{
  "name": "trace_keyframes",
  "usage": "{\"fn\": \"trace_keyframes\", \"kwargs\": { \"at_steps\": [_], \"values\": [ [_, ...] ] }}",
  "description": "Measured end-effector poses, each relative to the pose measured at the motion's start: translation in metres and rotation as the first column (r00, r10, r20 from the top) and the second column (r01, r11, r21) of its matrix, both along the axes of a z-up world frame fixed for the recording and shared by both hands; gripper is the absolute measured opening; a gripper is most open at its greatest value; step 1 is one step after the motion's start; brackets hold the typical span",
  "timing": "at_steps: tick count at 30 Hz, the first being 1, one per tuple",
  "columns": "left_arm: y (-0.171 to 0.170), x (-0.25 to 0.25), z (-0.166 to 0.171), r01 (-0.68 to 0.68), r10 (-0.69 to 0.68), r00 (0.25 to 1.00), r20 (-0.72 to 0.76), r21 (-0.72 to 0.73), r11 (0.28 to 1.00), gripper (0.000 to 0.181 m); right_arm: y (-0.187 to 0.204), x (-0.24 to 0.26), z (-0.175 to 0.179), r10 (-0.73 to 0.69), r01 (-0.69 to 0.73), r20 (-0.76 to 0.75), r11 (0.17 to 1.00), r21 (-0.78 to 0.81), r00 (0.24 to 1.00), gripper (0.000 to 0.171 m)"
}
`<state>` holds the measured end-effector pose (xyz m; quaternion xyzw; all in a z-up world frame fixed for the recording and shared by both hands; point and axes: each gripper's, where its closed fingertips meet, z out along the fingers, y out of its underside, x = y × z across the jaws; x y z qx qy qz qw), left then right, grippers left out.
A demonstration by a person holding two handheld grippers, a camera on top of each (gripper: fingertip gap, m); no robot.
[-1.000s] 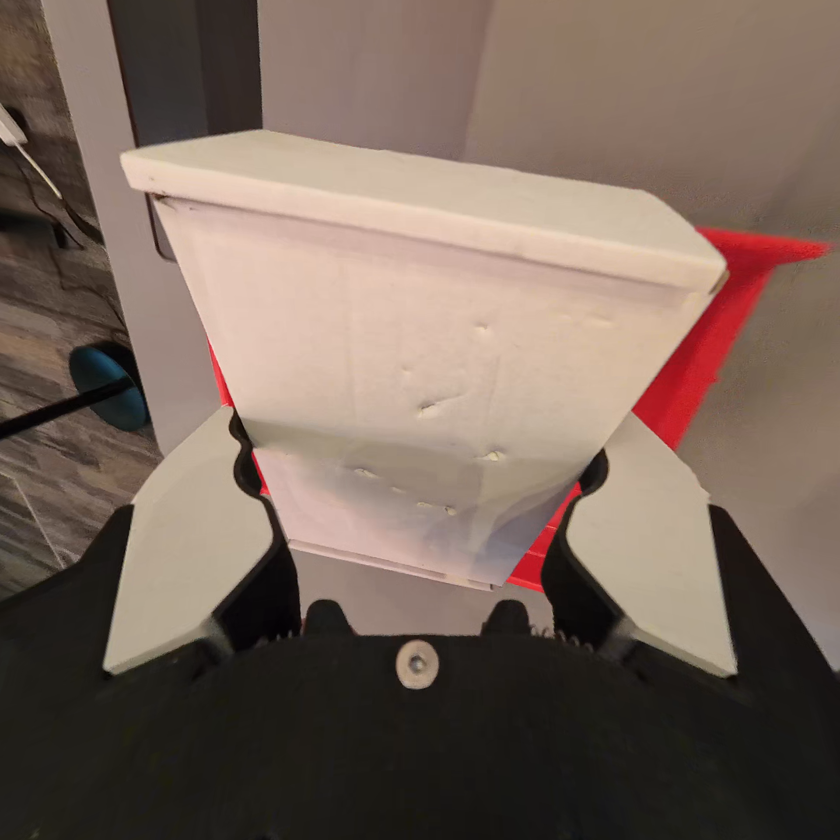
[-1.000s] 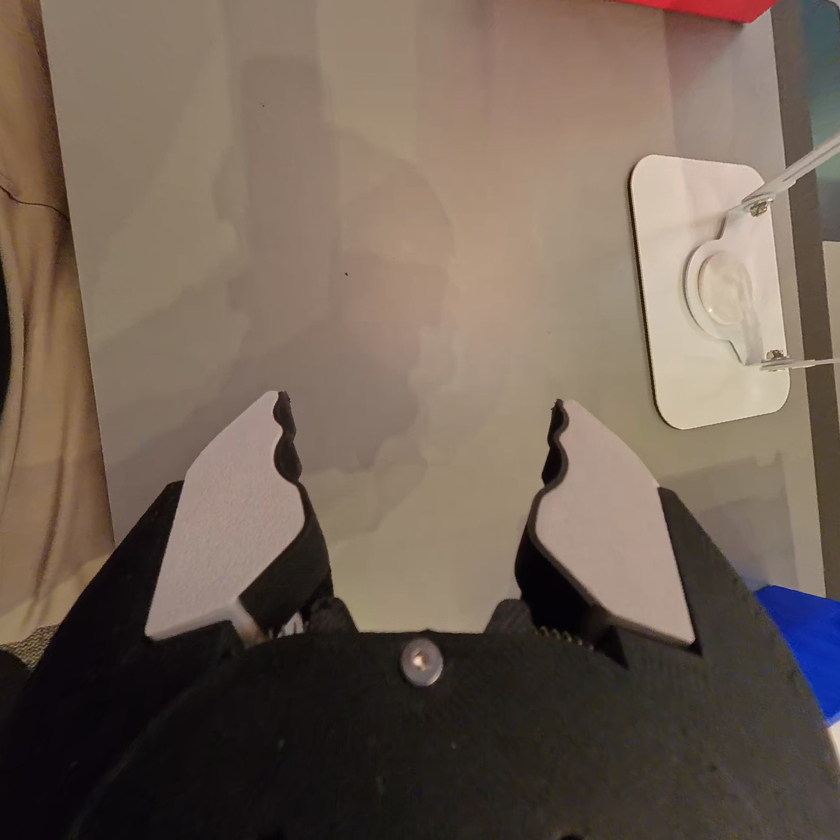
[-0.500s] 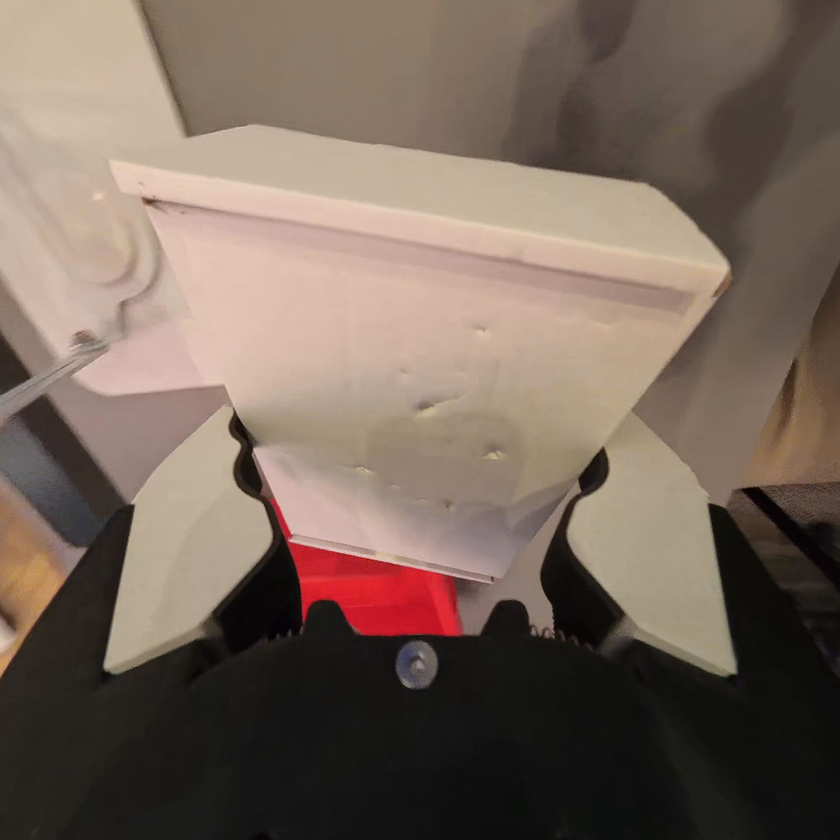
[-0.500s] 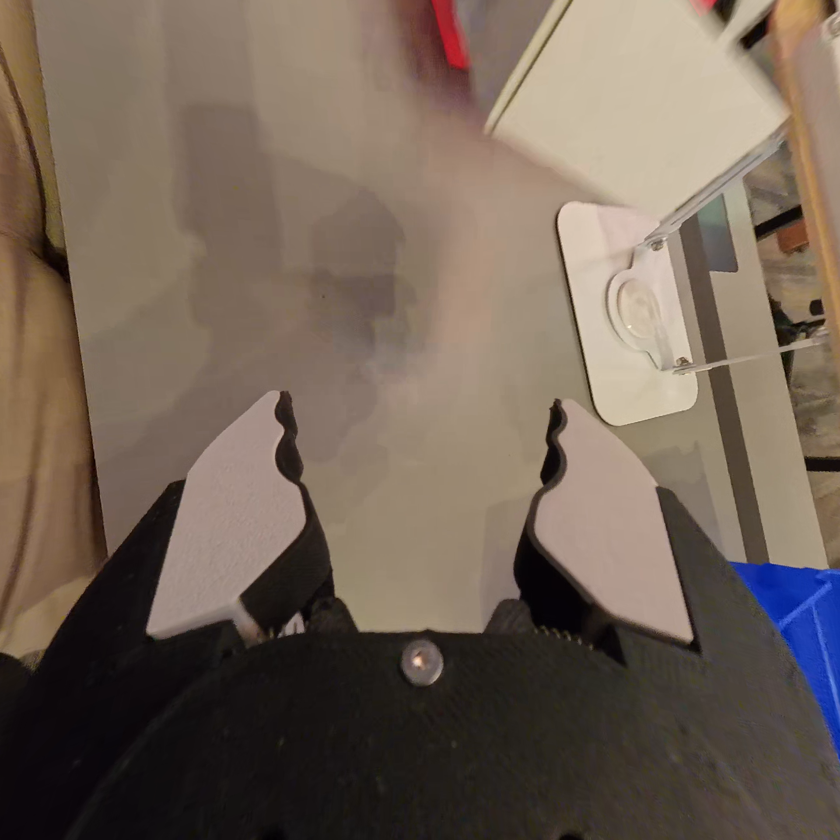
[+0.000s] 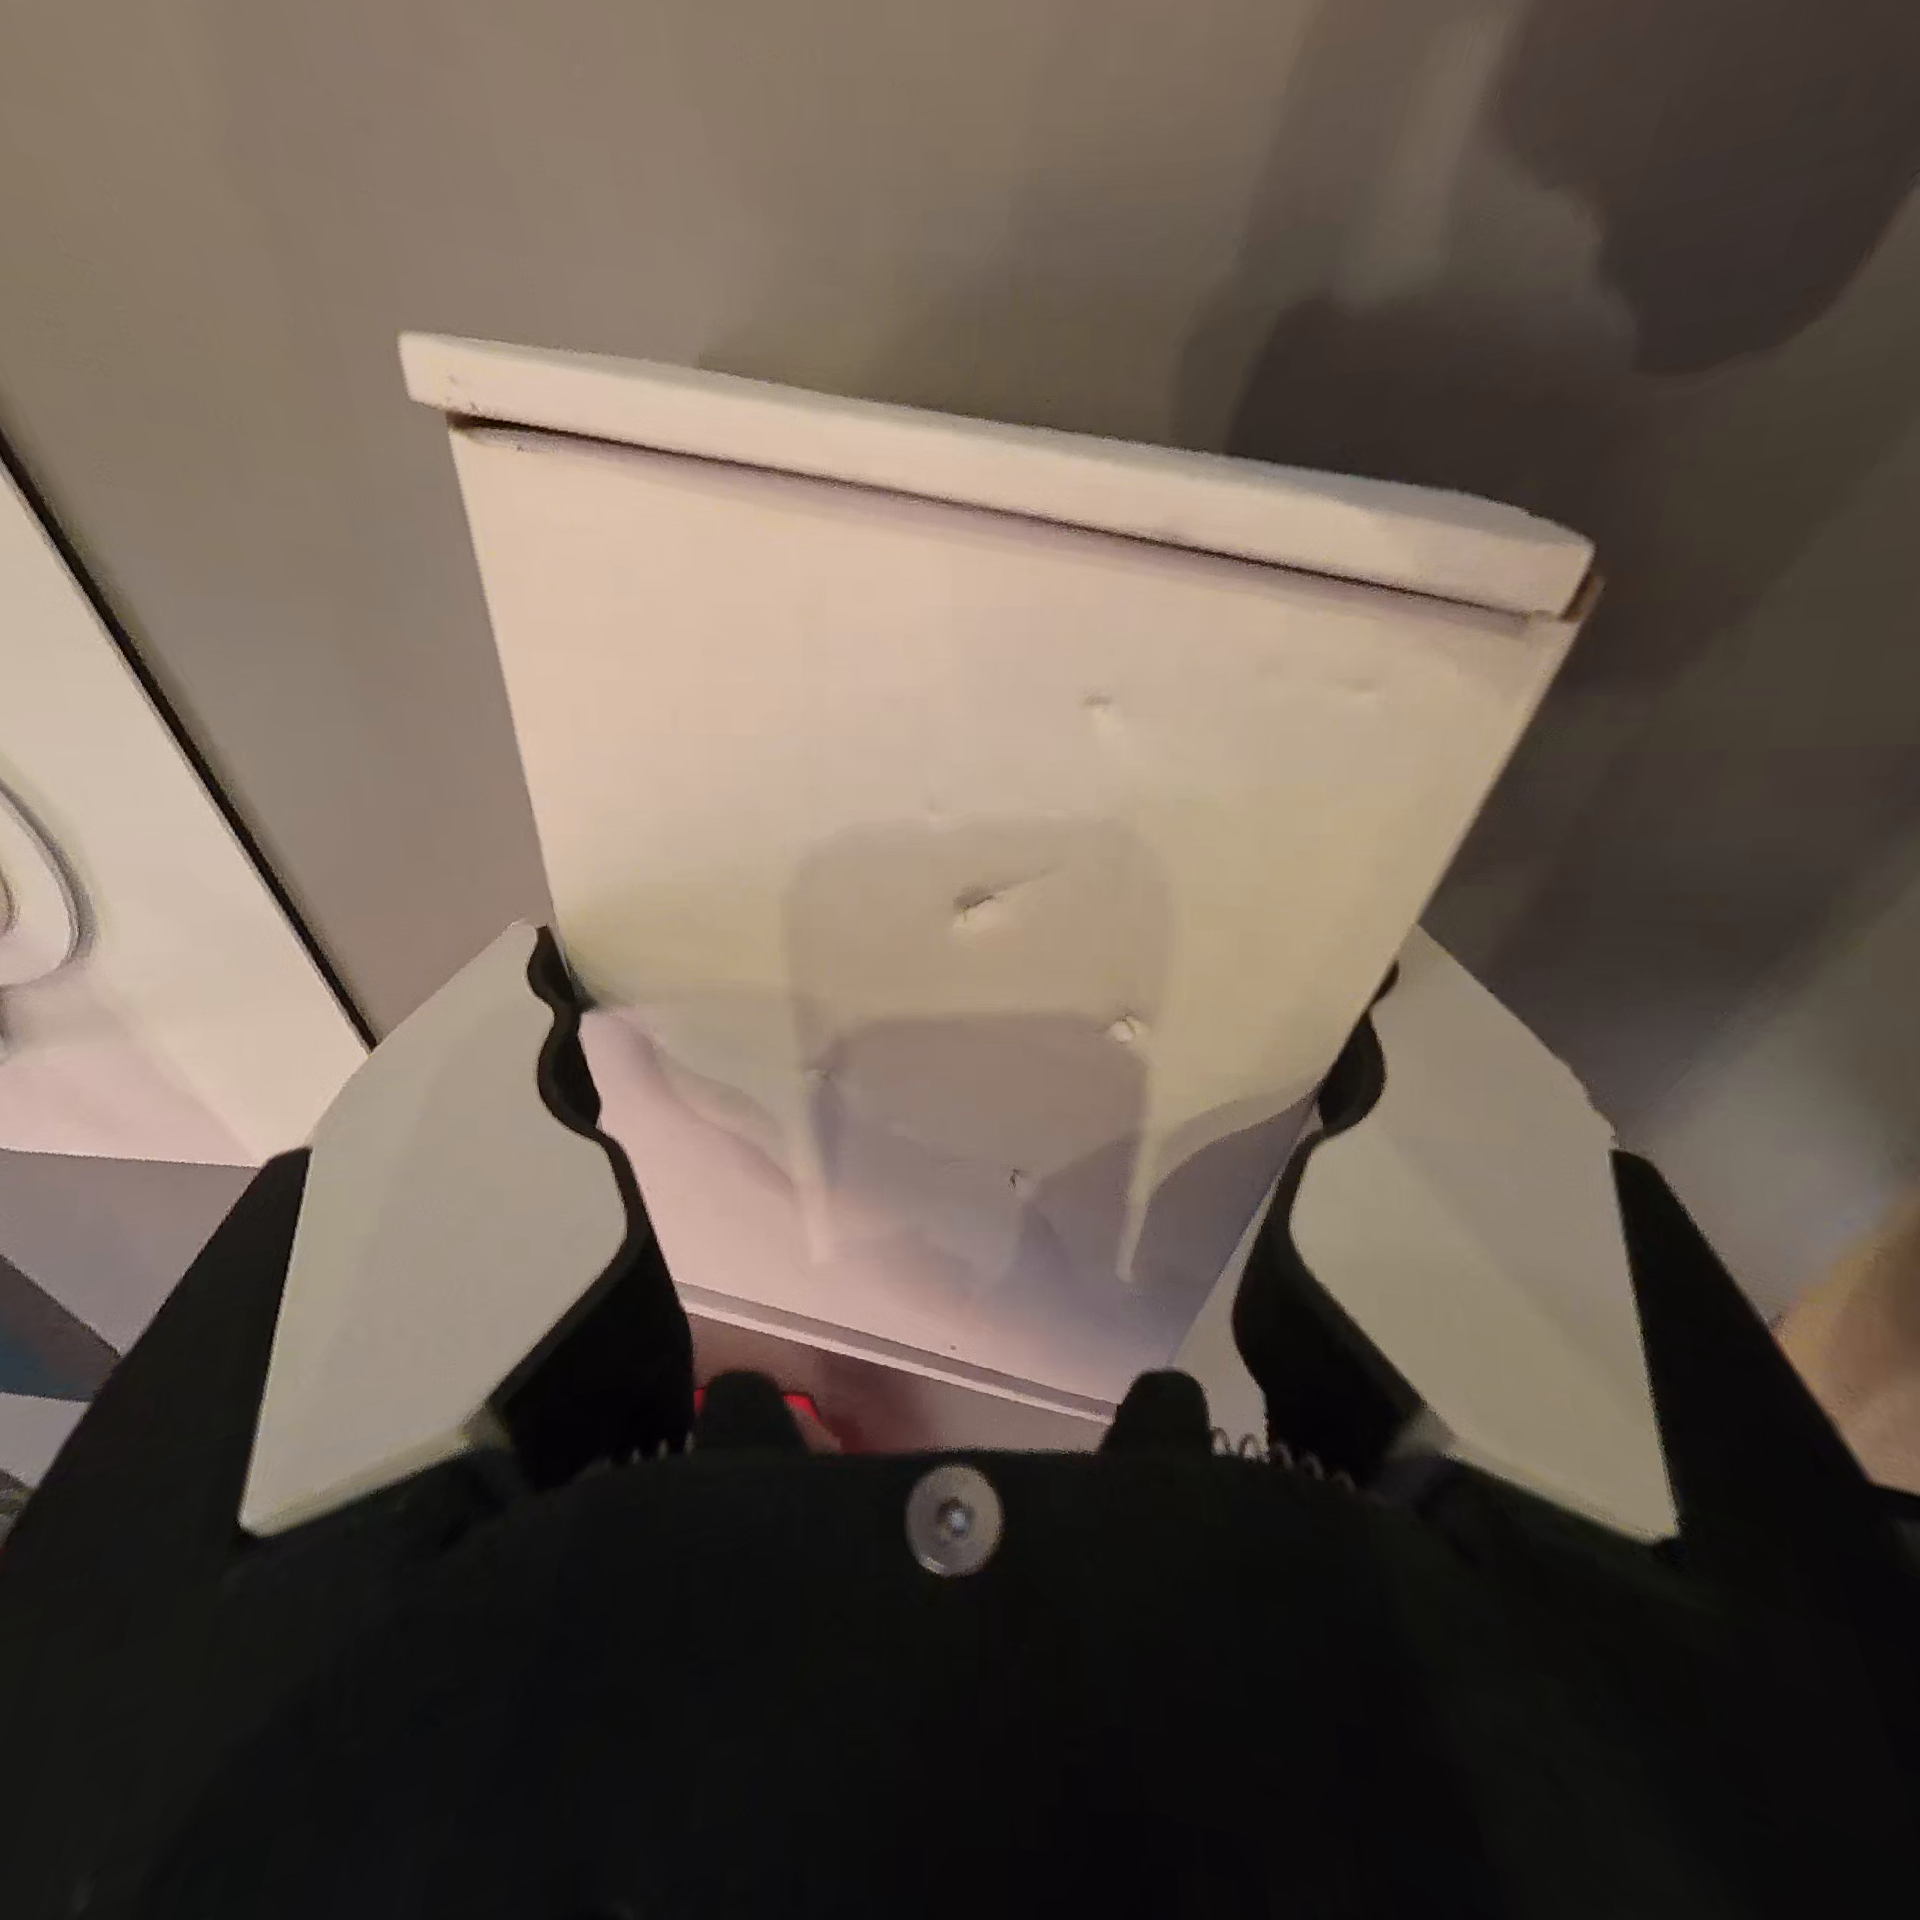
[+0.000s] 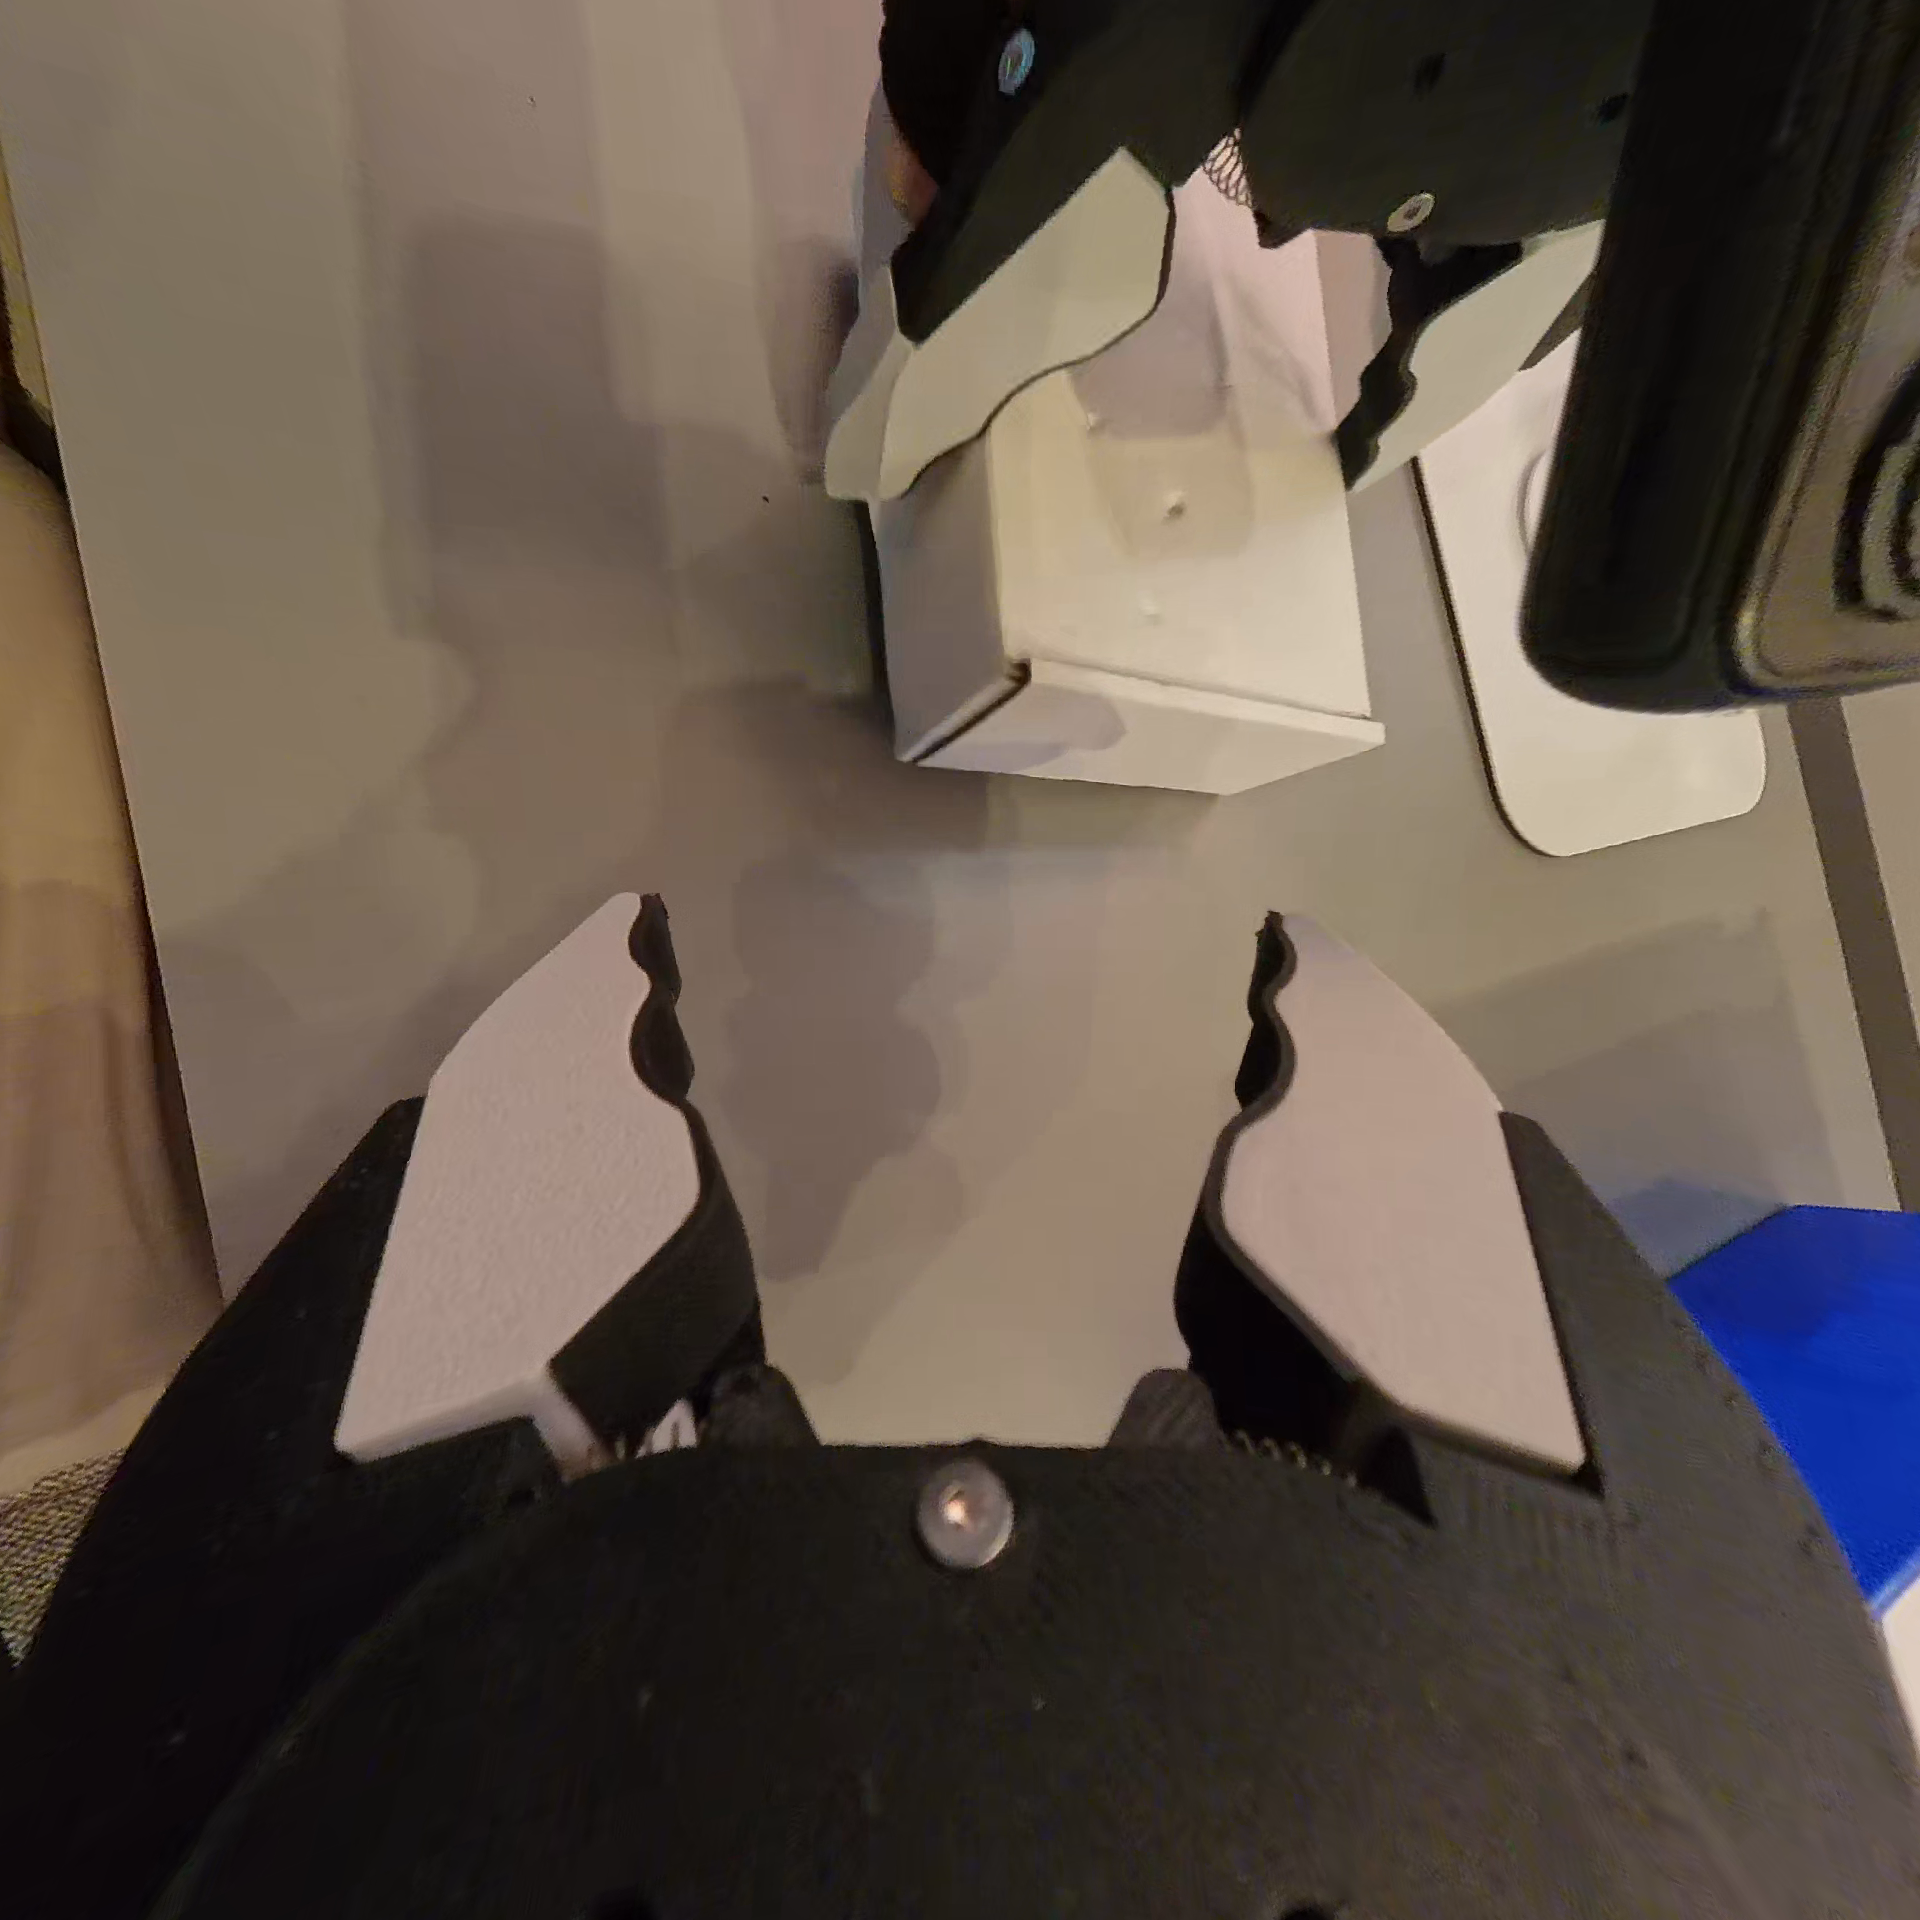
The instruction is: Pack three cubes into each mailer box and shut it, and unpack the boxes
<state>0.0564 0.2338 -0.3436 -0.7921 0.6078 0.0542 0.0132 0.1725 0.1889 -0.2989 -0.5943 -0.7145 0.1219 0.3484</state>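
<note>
Clamped in the left gripper [image 5: 966, 997], the closed white box [image 5: 997, 790] has been swung from the red bin onto the grey table [image 6: 312, 520], at one o'clock from the empty, spread right gripper [image 6: 961, 925]; unpacking seems next.

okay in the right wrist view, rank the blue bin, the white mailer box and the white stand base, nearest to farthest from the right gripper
1. Blue bin, beside the right gripper, at right.
2. White mailer box, ahead, held by the left gripper.
3. White stand base, right of the box; too close to call.
</note>
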Motion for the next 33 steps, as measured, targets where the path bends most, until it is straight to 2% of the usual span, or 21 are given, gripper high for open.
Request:
{"fn": "trace_keyframes", "kwargs": {
  "at_steps": [3,6,11,18,22,27,33],
  "values": [
    [-0.001,0.003,0.008,0.001,-0.003,0.999,0.039,0.03,1.0,0.134,0.0,-0.001,0.0,0.001,-0.001,-0.003,1.0,0.003,1.0,0.105],
    [0.0,0.002,0.029,-0.01,0.005,0.996,0.094,0.062,0.998,0.146,0.001,-0.005,0.0,0.008,-0.008,-0.023,1.0,0.019,1.0,0.11],
    [-0.013,-0.026,0.05,-0.024,0.016,0.991,0.136,0.056,0.998,0.146,0.001,-0.017,-0.008,0.037,-0.036,-0.019,0.998,0.053,0.999,0.112],
    [-0.024,-0.073,0.032,-0.045,0.023,0.984,0.174,0.123,0.991,0.146,0.008,-0.033,-0.011,0.045,-0.042,-0.016,0.983,0.176,0.999,0.105],
    [-0.021,-0.07,0.02,-0.067,0.029,0.965,0.26,0.139,0.988,0.141,0.007,-0.046,-0.011,0.094,-0.086,-0.021,0.967,0.239,0.995,0.1],
    [-0.011,-0.068,0.009,-0.034,-0.019,0.968,0.249,0.206,0.978,0.122,0.012,-0.054,-0.023,0.1,-0.114,0.061,0.94,0.321,0.993,0.097],
    [-0.008,-0.065,0.012,-0.08,0.038,0.958,0.283,0.142,0.987,0.12,0.024,-0.061,-0.022,0.061,-0.107,0.11,0.874,0.475,0.992,0.092]
  ]
}}
